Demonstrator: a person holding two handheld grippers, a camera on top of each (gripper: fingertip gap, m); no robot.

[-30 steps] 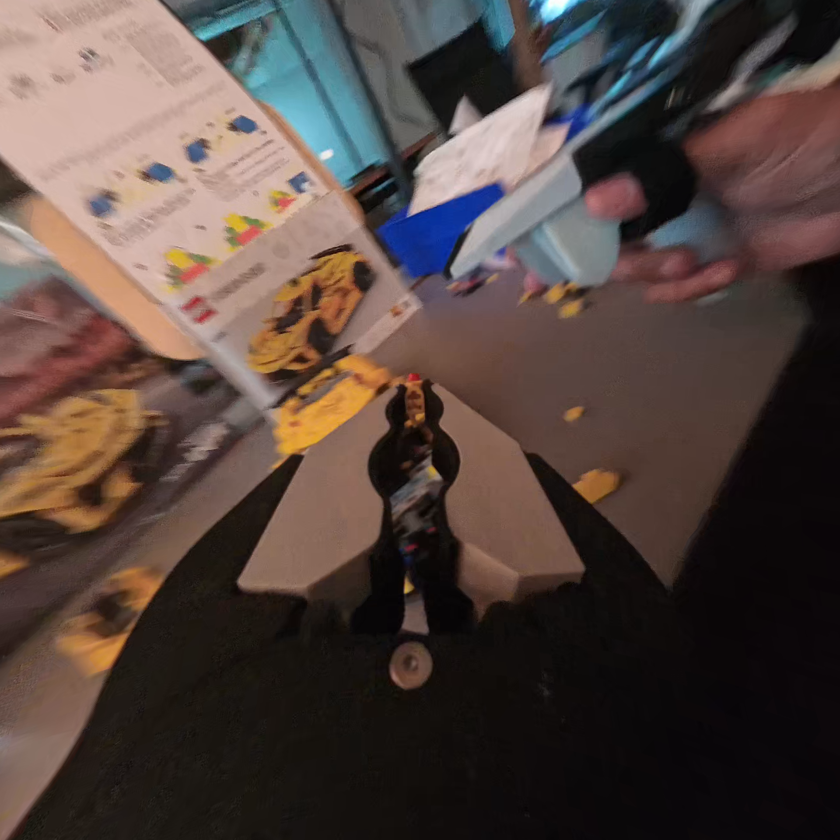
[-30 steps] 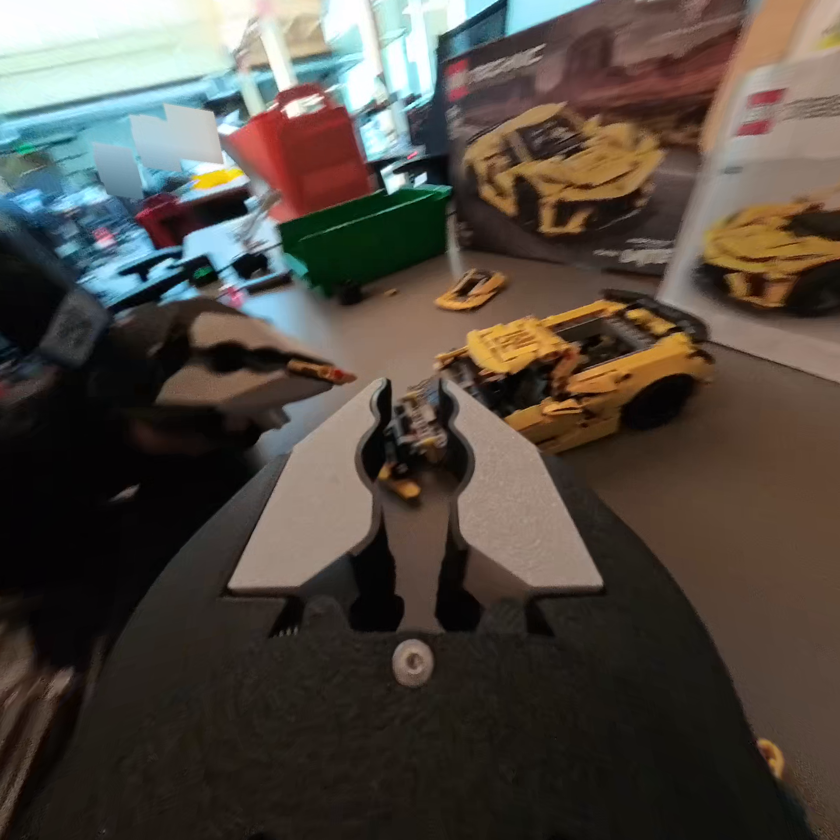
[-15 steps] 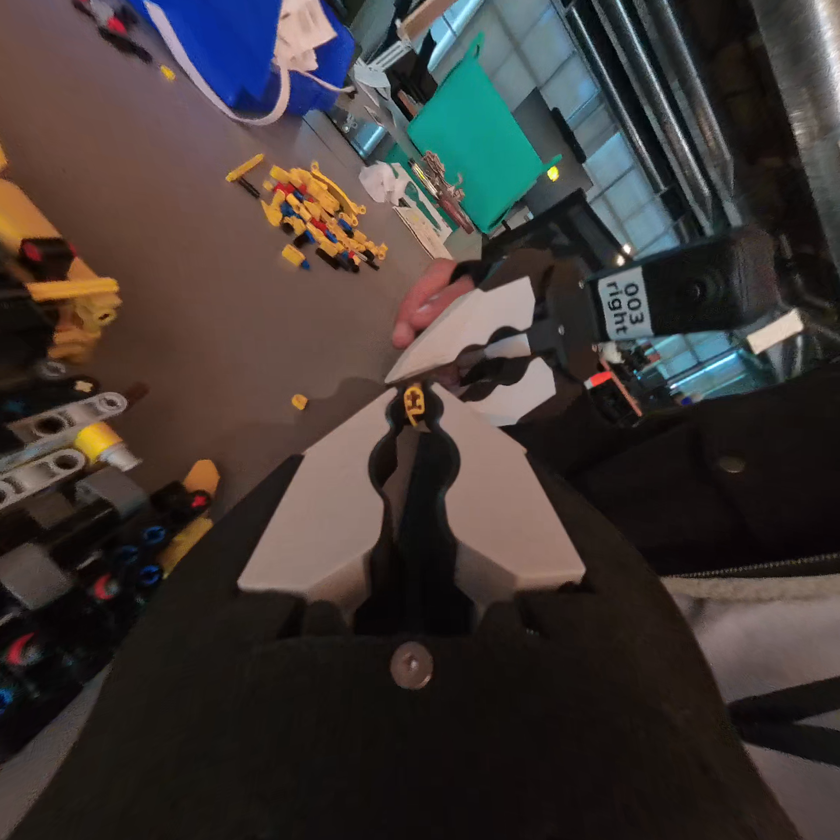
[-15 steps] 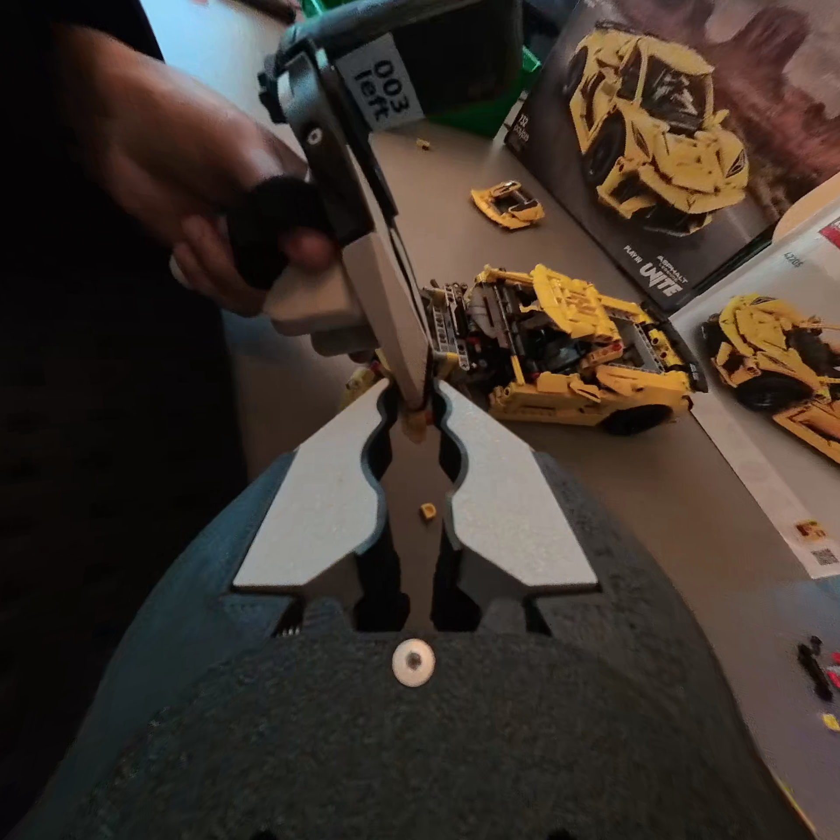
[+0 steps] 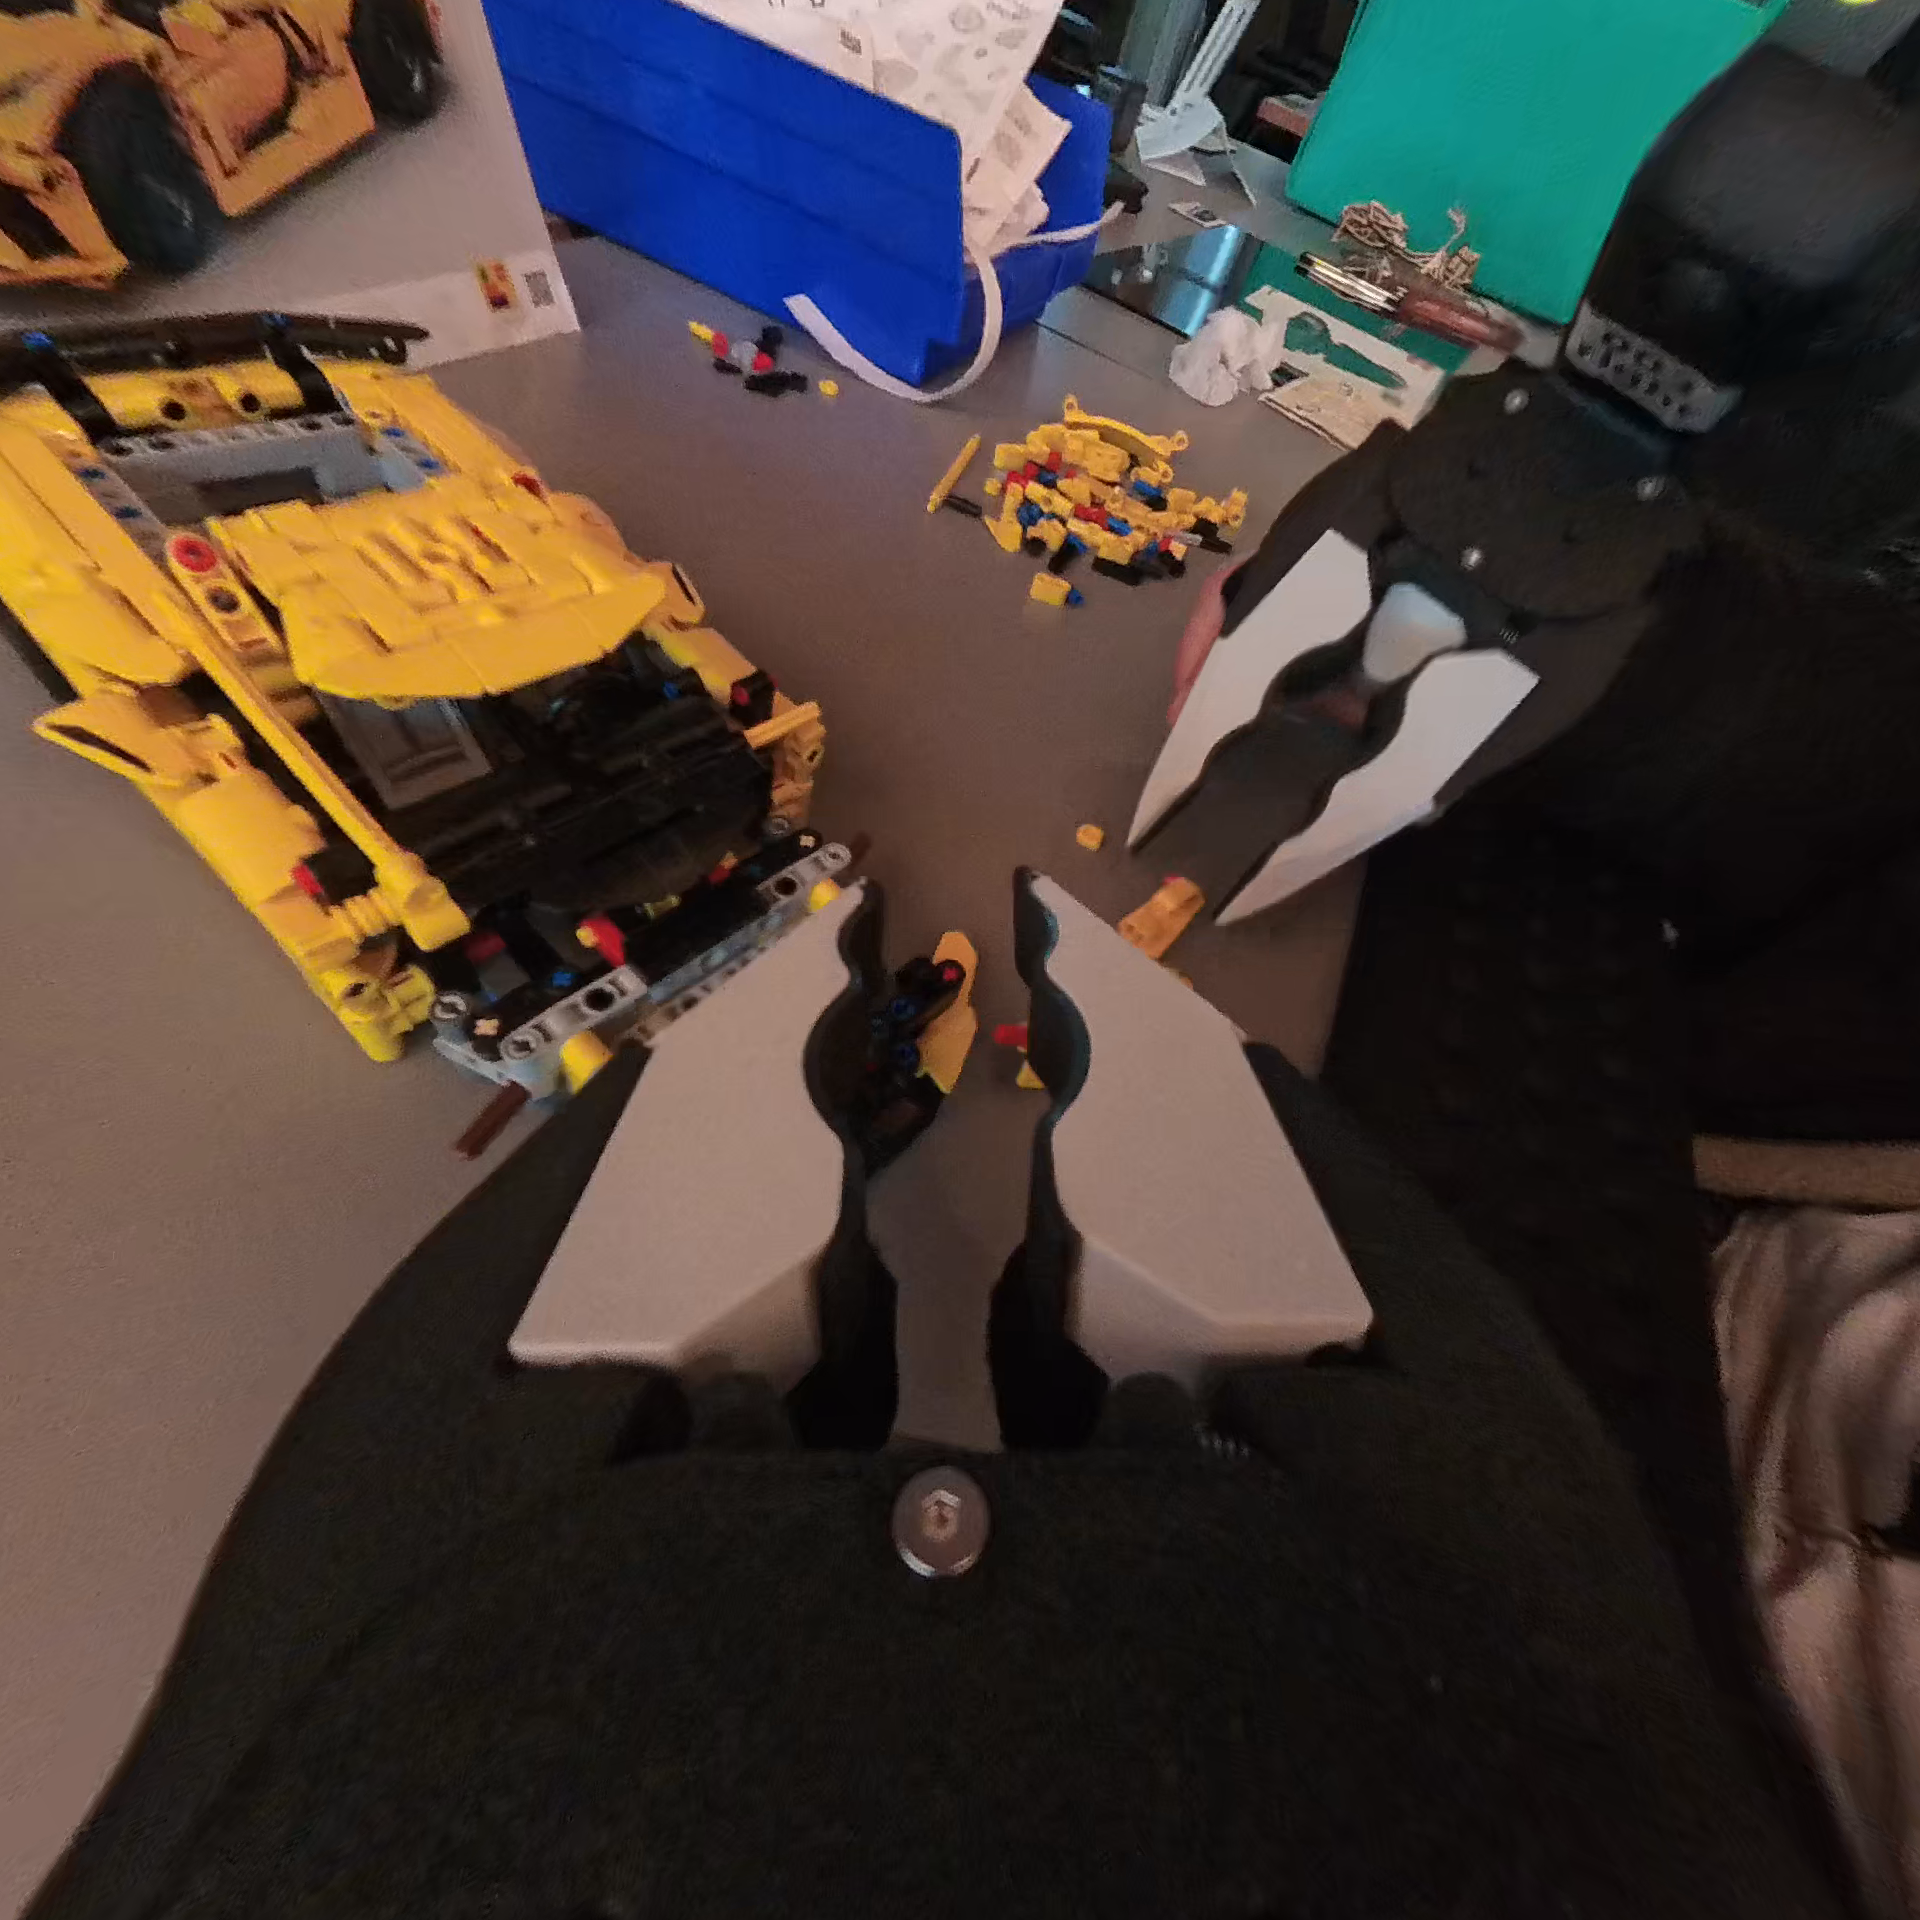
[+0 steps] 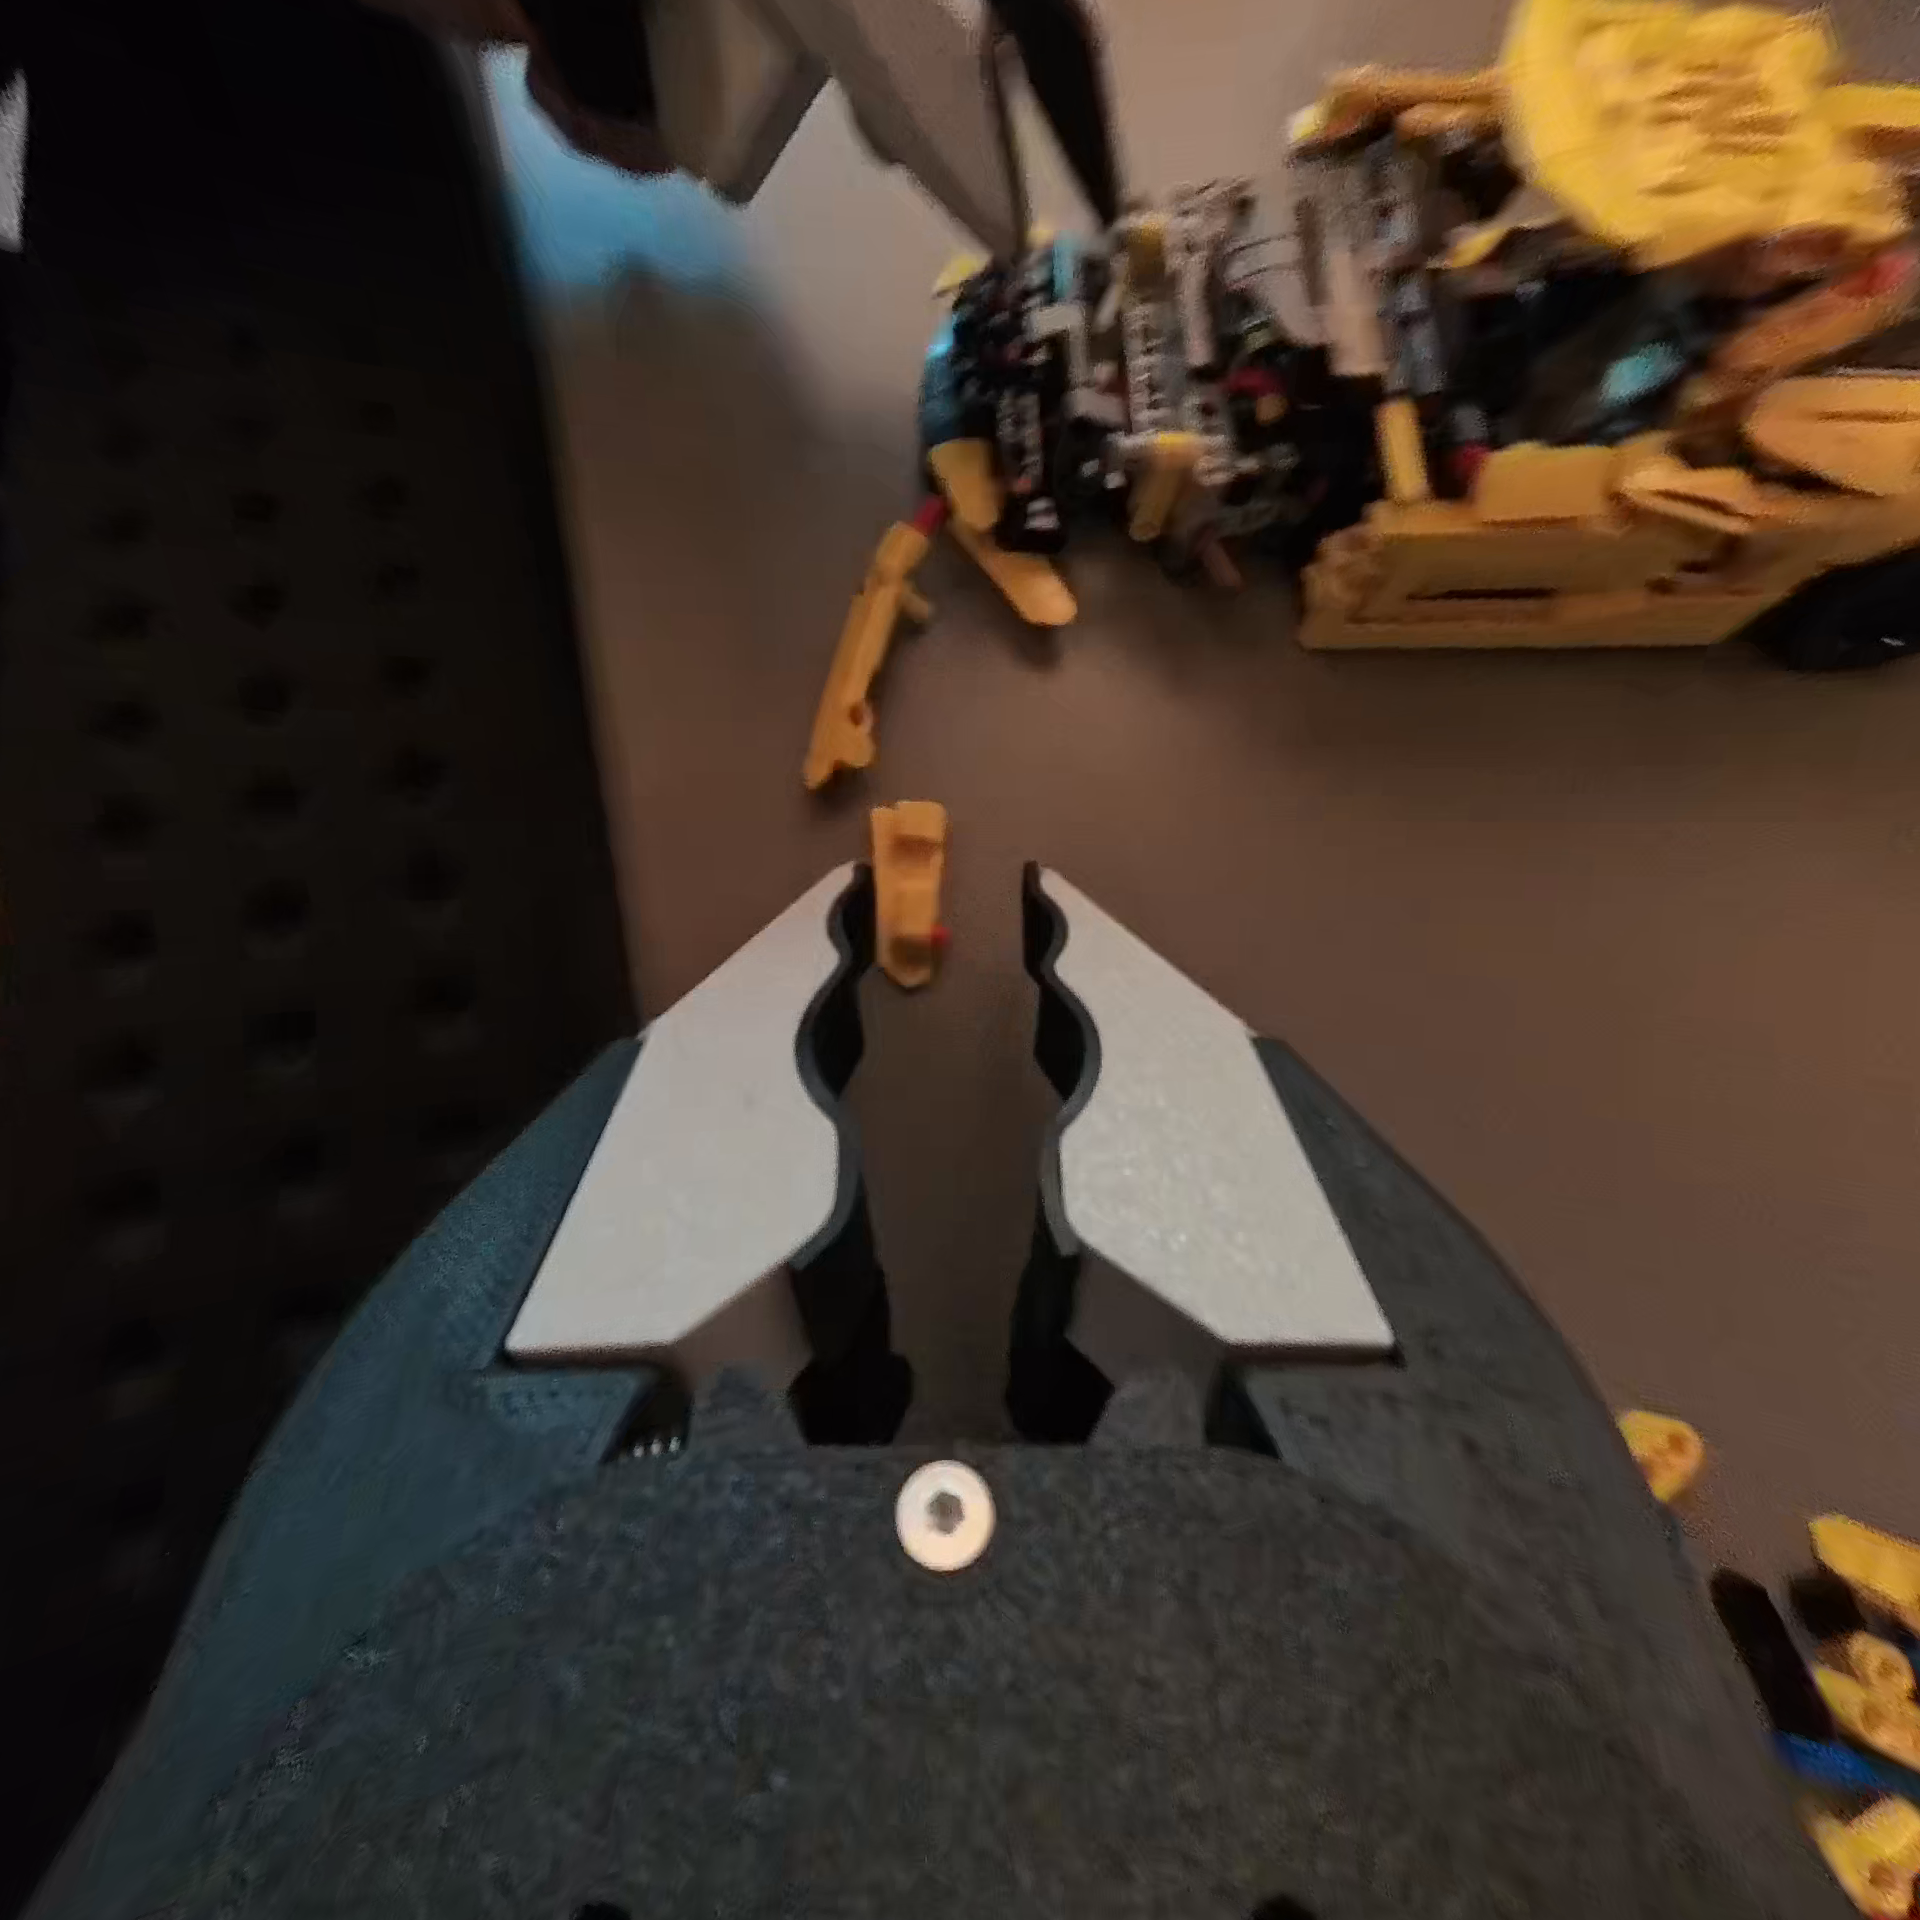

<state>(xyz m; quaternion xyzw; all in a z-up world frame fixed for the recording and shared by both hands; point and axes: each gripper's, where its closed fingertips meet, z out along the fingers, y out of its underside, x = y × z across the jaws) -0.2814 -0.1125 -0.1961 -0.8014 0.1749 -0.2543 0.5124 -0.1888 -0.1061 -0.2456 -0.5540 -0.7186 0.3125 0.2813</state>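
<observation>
We see a grey table (image 5: 935, 644) with a big yellow toy car (image 5: 395, 665) made of building bricks. The car is not finished, and its black and grey insides show at the end nearest us.

Our left claw (image 5: 940, 883) hangs over the table with its two fingers apart. It holds nothing. Between the fingers we see a small black and yellow piece (image 5: 920, 1023) lying on the table, close to the left finger. A tiny red and yellow bit (image 5: 1016, 1049) lies by the right finger. The end of the car is just to the left of this claw.

Our right claw (image 6: 940, 878) is apart too, and it holds nothing. A small yellow brick piece (image 6: 909, 894) lies on the table at its tips, close to the left finger. We cannot tell if it touches that finger. A longer yellow strip (image 6: 868, 665) lies a little farther on, and the car (image 6: 1455, 395) sits beyond it to the right, all blurry. More loose bricks (image 6: 1849, 1704) lie at the bottom right corner.

In the left claw's view, the right claw (image 5: 1184, 873) points down at the table, with a yellow piece (image 5: 1164, 914) at its tips. Farther back sits a pile of small bricks (image 5: 1101, 509), mostly yellow. Behind that we see a blue bin (image 5: 748, 177) with paper sheets (image 5: 935, 62) sticking out, and a green board (image 5: 1496, 135). A printed box (image 5: 260, 156) with a yellow car picture stands at the top left.
</observation>
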